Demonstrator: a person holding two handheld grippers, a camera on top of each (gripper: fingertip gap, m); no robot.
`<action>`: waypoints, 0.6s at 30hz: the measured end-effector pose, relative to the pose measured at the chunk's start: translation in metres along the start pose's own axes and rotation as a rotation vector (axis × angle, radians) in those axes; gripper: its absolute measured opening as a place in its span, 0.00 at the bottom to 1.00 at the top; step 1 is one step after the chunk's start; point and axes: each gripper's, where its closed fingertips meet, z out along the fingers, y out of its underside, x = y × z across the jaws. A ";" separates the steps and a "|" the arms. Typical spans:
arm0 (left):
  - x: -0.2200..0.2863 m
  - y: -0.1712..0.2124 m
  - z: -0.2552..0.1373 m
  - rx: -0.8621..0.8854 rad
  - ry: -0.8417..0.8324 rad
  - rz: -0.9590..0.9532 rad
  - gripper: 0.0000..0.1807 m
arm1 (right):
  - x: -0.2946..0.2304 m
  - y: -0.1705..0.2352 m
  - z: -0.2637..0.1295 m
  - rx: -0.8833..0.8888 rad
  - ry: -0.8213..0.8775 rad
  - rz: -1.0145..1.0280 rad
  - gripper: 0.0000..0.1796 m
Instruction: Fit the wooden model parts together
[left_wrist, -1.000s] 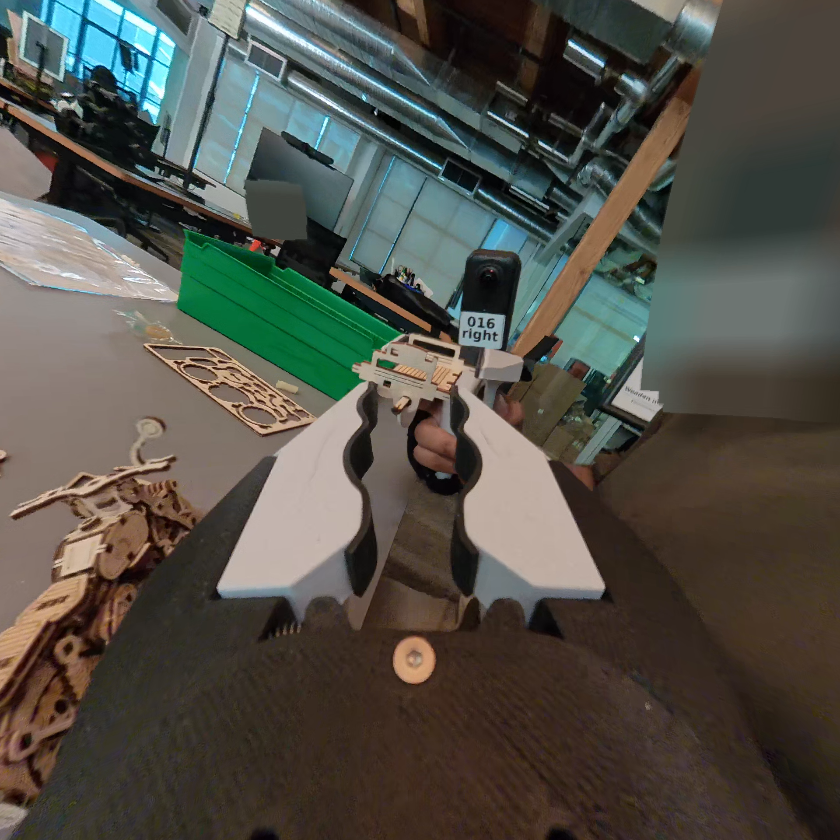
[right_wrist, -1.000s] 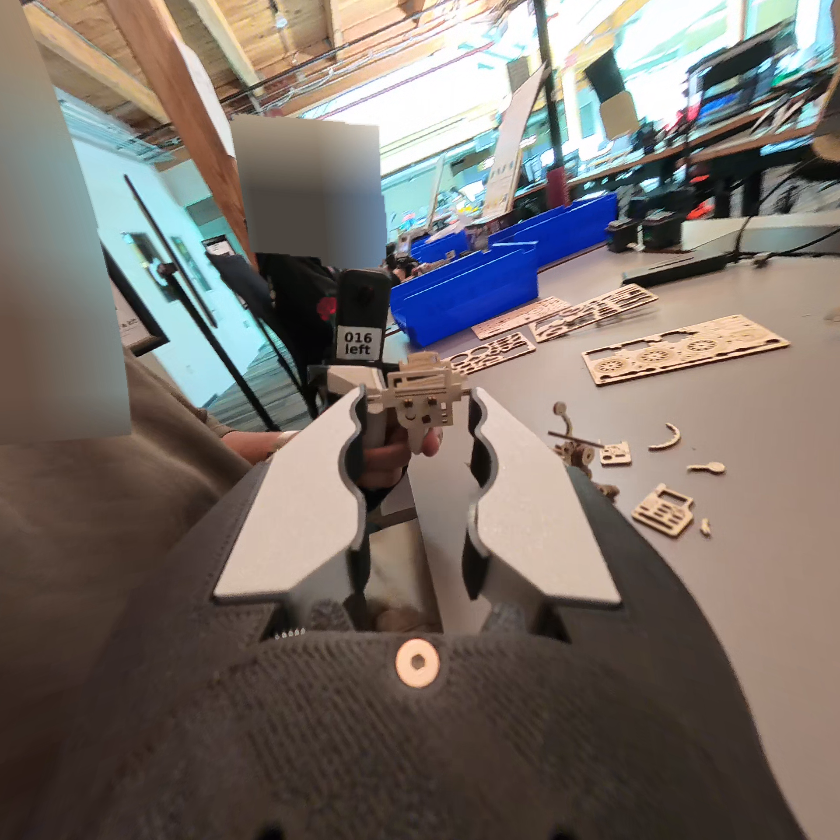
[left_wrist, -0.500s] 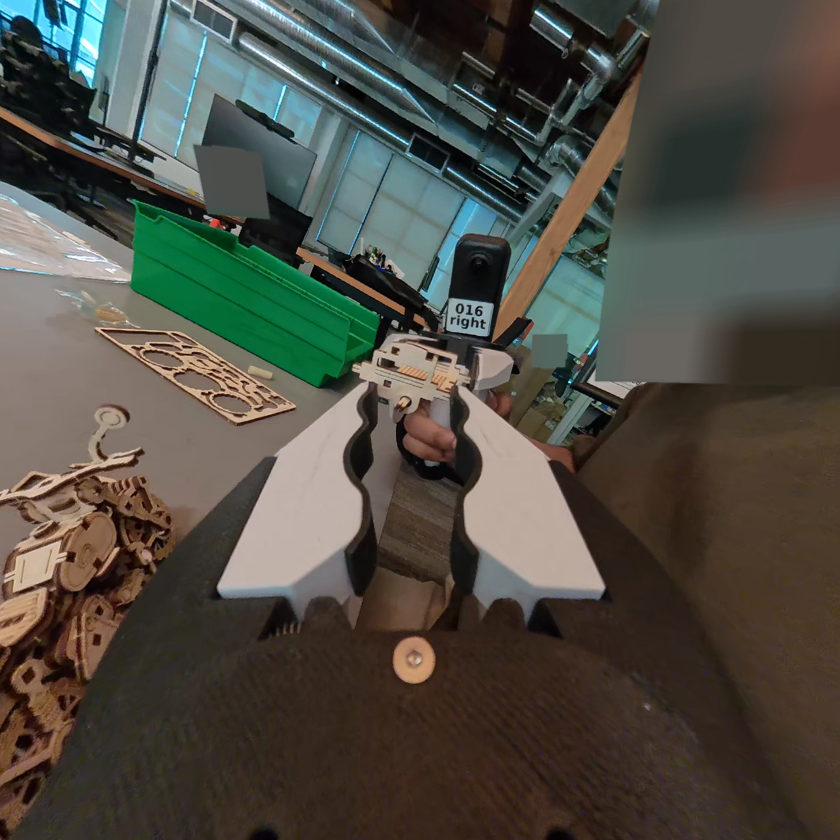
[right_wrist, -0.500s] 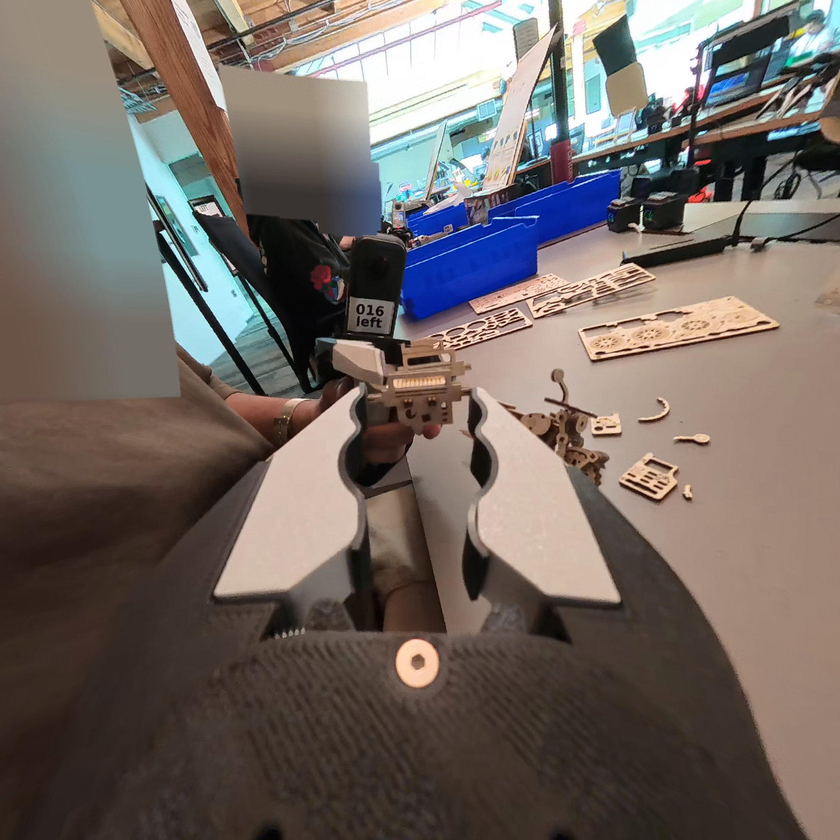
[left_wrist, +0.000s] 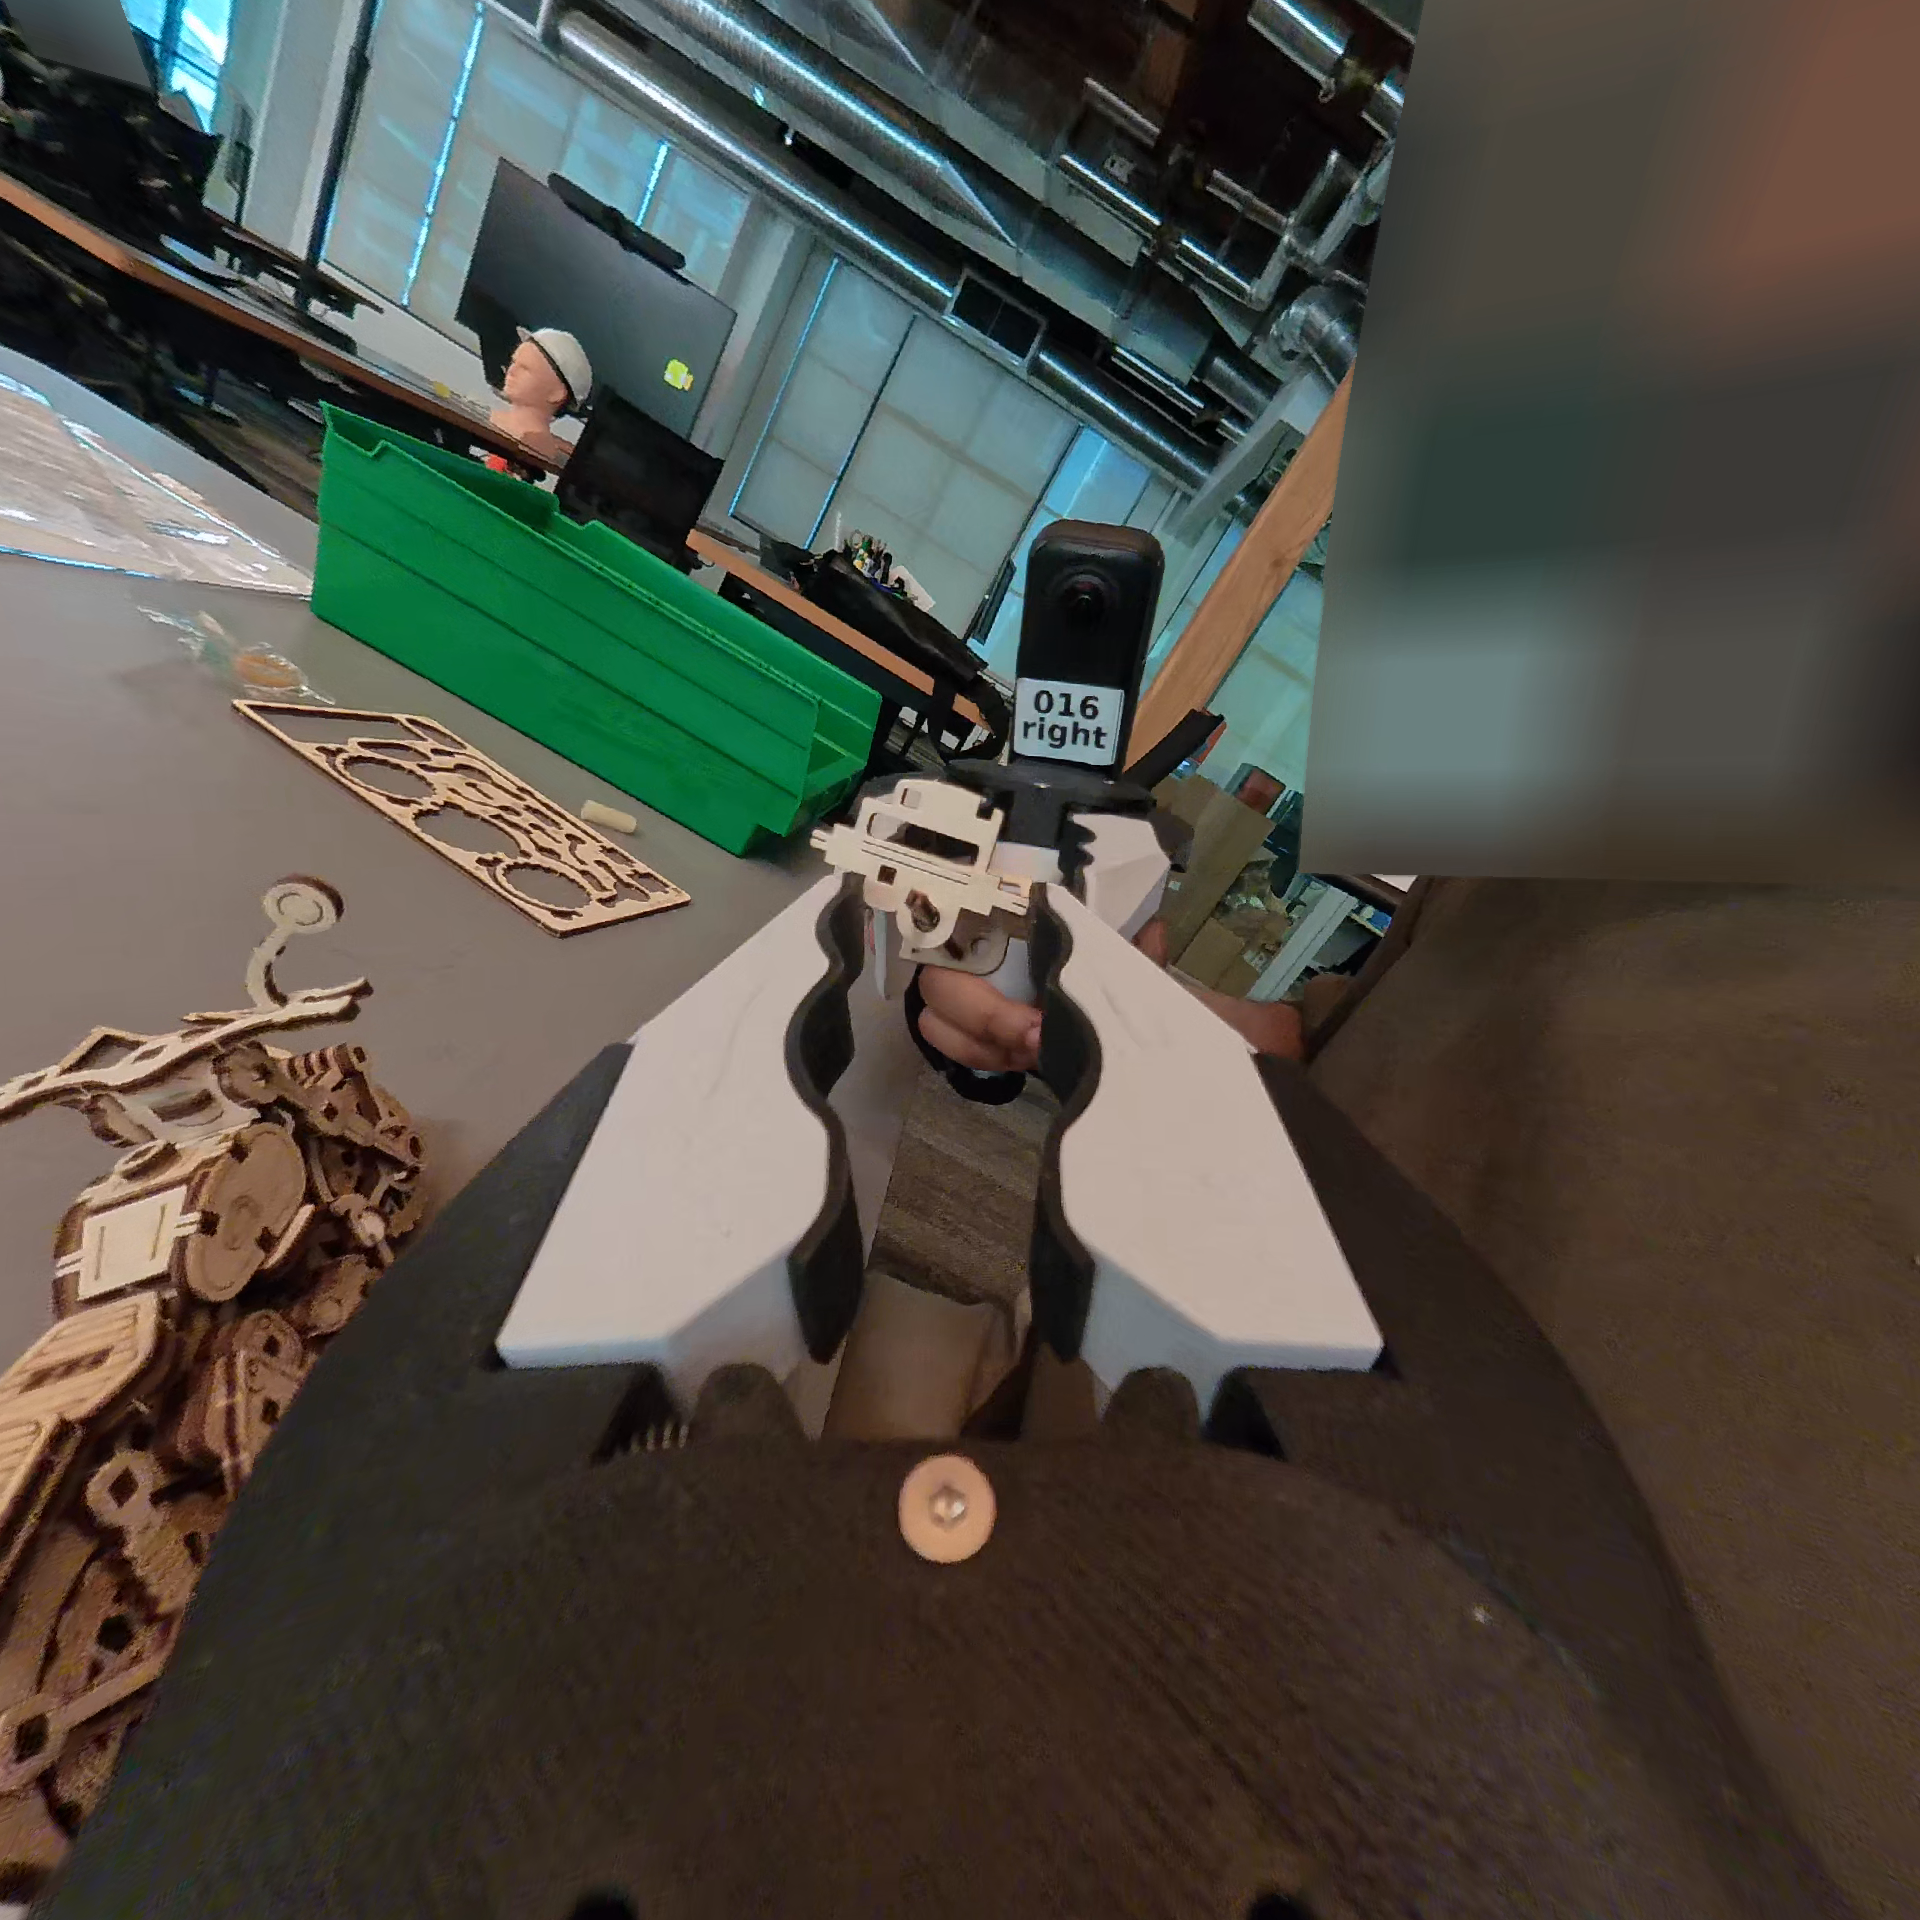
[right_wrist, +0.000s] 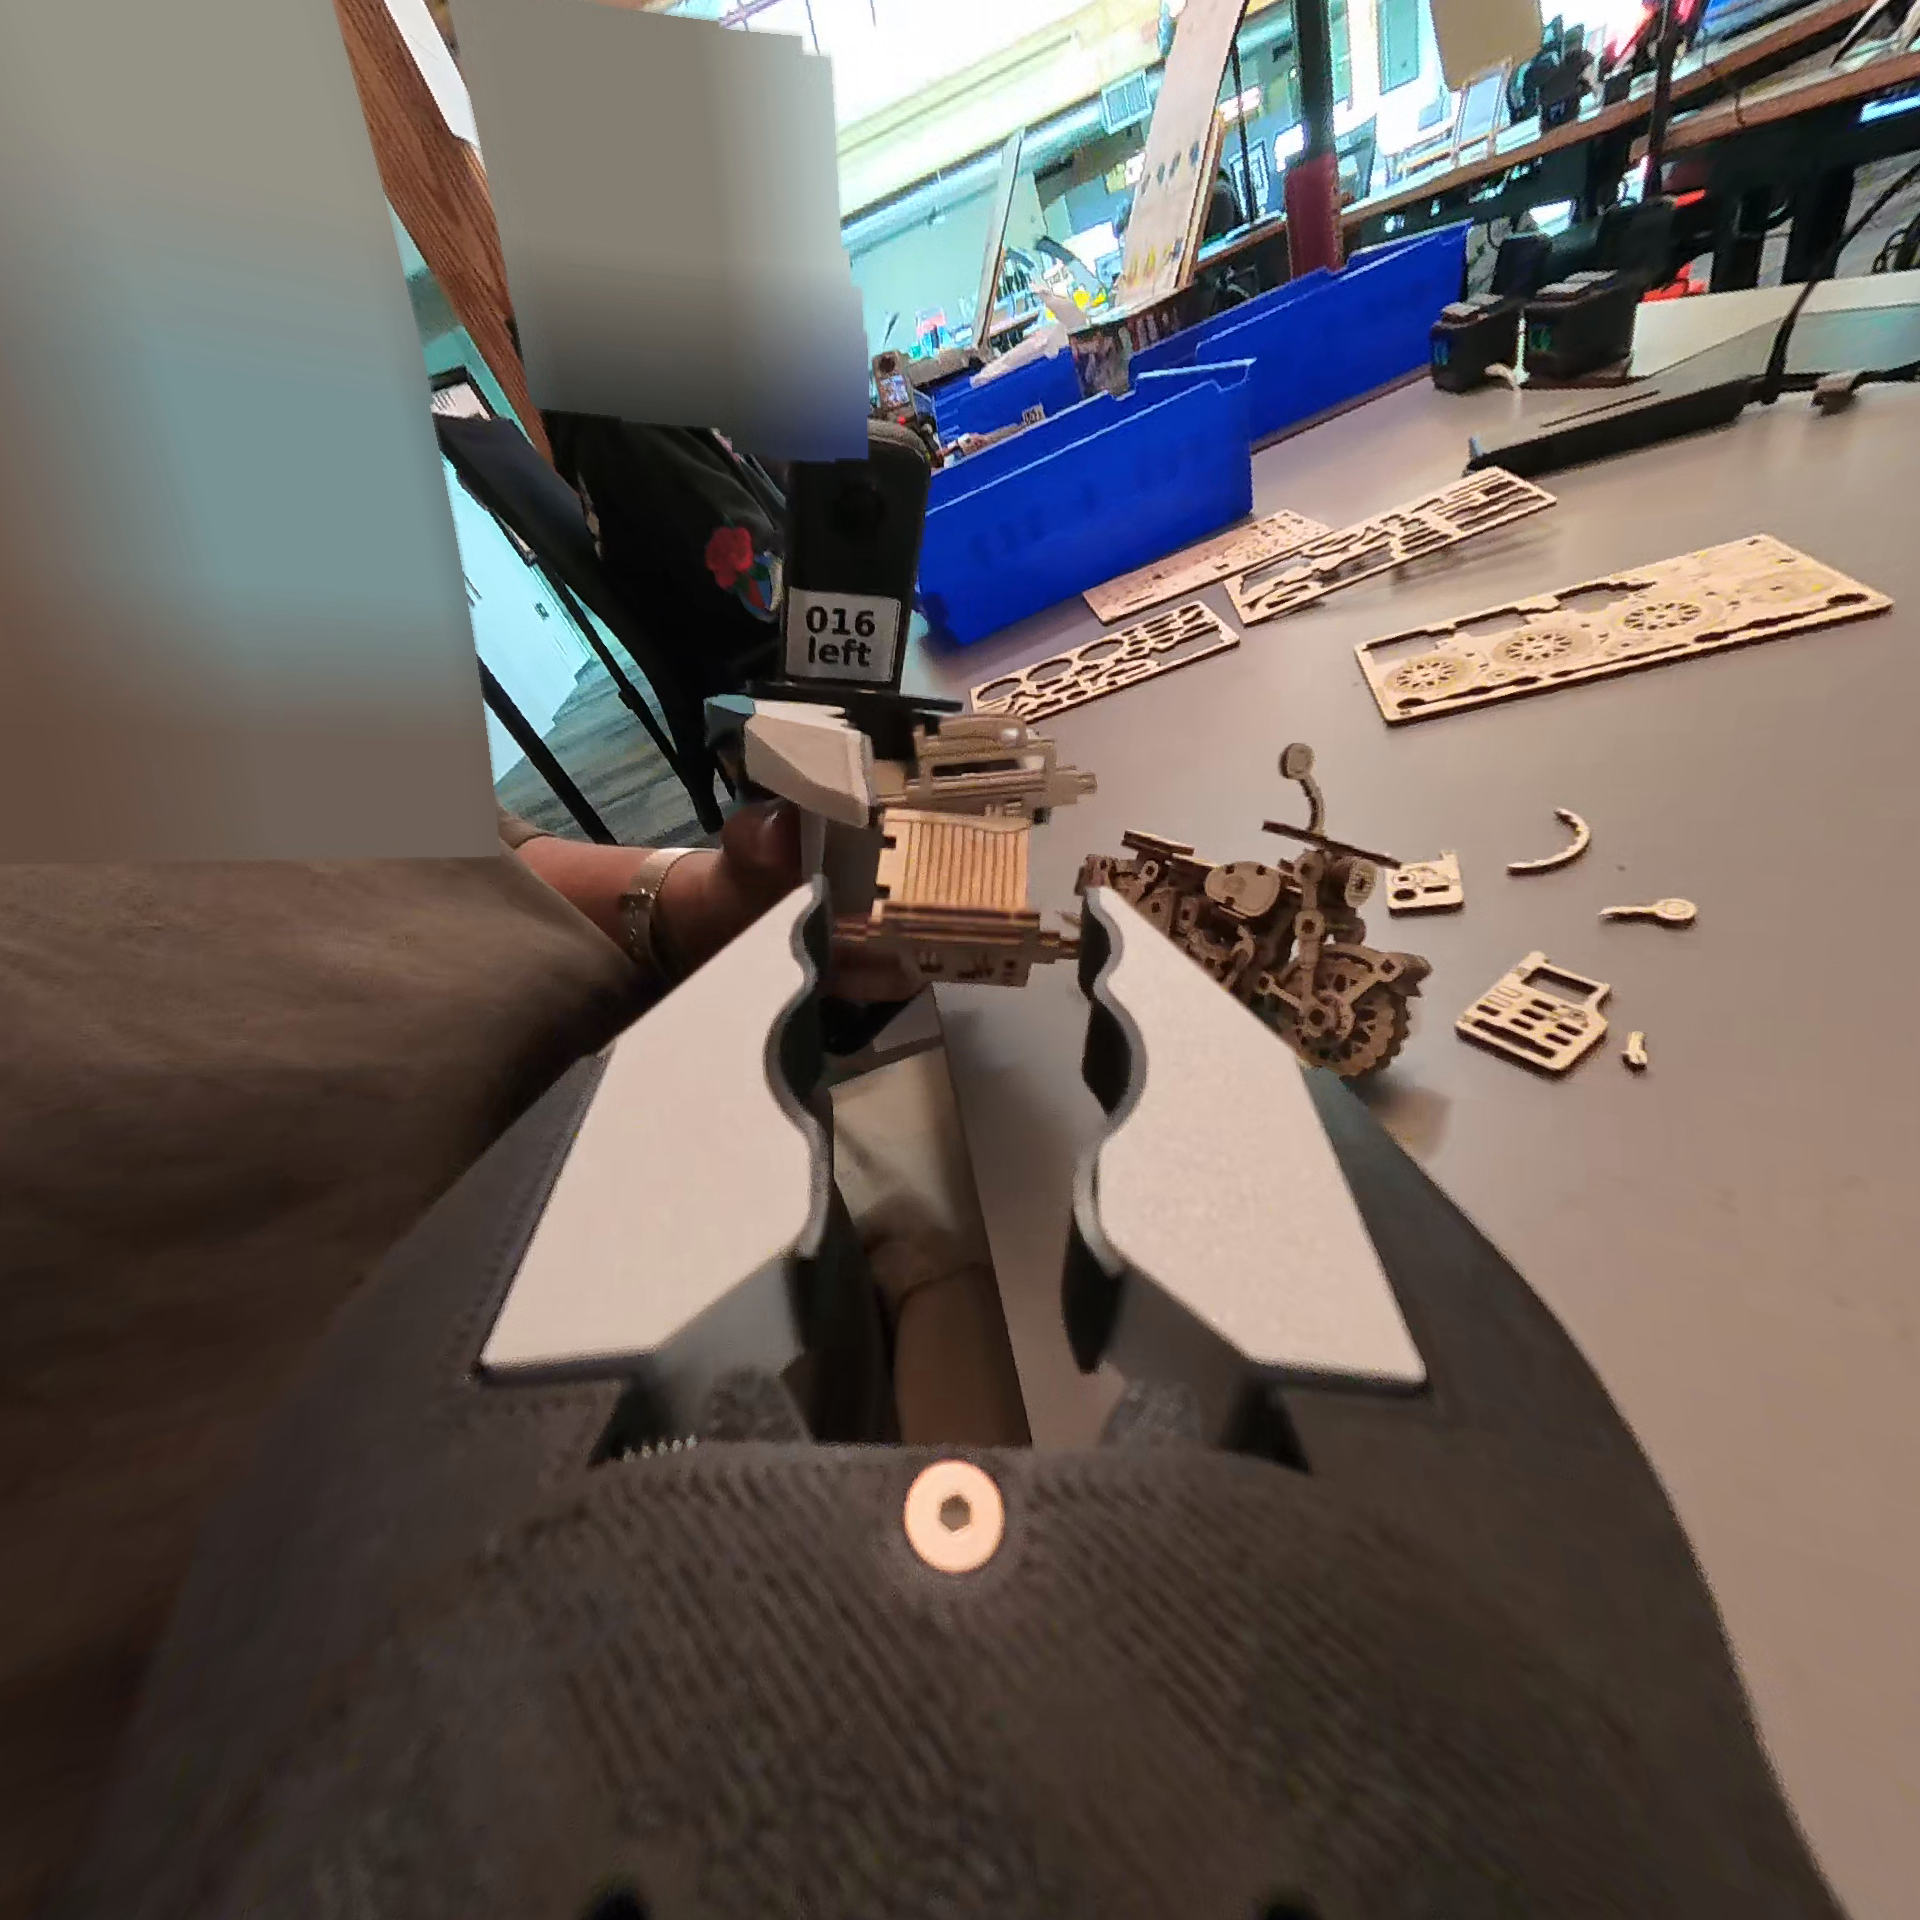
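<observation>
A small wooden sub-assembly (left_wrist: 920, 868) with a ribbed panel (right_wrist: 956, 883) is held in the air between the two grippers, which face each other. My left gripper (left_wrist: 940, 914) is shut on it at the fingertips. My right gripper (right_wrist: 951, 904) has one fingertip against each side of it and is shut on it too. The left gripper's white finger (right_wrist: 810, 774) shows behind the piece. A partly built wooden motorcycle model (right_wrist: 1278, 935) stands on the grey table just beyond the right finger. It also shows at the lower left of the left wrist view (left_wrist: 208, 1195).
Loose wooden parts (right_wrist: 1532, 1013) lie by the model. Cut-out wooden sheets (right_wrist: 1621, 623) (left_wrist: 457, 810) lie farther out. A green bin (left_wrist: 582, 634) and blue bins (right_wrist: 1091, 499) stand behind them. The person's brown-clad body (left_wrist: 1610, 1247) is close beside both grippers. My two grippers' fingertips are within a few centimetres of each other.
The held sub-assembly has tipped, so its ribbed panel now faces the right wrist camera. Both grippers have shifted closer to the motorcycle model. Their finger gaps look unchanged.
</observation>
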 end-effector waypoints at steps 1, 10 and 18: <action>0.000 0.000 0.000 -0.003 -0.001 0.009 0.16 | 0.000 0.001 0.001 -0.009 0.002 0.001 0.27; -0.004 0.018 -0.003 -0.161 -0.034 0.173 0.16 | 0.003 0.006 -0.001 -0.036 -0.008 0.092 0.26; 0.003 0.020 -0.005 -0.172 0.085 0.027 0.16 | -0.005 0.011 -0.002 -0.107 -0.045 0.015 0.26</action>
